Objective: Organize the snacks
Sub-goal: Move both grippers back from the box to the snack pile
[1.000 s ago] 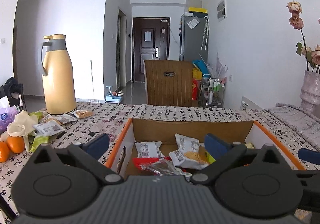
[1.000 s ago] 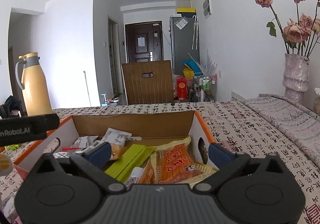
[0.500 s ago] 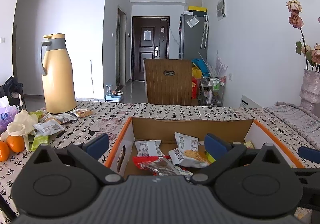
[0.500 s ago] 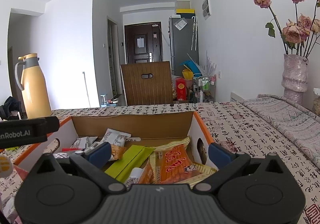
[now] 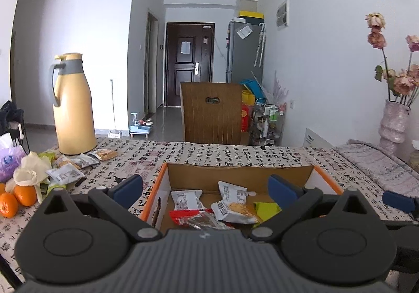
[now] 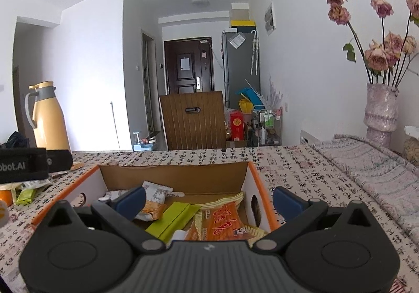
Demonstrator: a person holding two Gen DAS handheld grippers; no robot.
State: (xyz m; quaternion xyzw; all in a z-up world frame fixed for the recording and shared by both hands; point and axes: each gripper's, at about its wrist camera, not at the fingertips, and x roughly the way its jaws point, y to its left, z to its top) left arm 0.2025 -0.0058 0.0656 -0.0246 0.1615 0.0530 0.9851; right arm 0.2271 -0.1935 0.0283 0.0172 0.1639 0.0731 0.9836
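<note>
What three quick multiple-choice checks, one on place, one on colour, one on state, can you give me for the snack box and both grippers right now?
1. Where do the loose snack packets outside the box lie?
A. on the chair
B. on the tablecloth near the yellow jug
C. beside the flower vase

2. What colour is the rim of the box?
A. orange
B. blue
C. black

3. How do the two grippers stand?
A. both shut on packets
B. left open, right shut on a packet
C. both open and empty

Answers: 1 B, the packets lie in front of the yellow jug in the left wrist view. 2 A, an orange edge runs along the top of the box walls. 3 C, the left gripper and the right gripper each show fingers spread wide with nothing between them.
</note>
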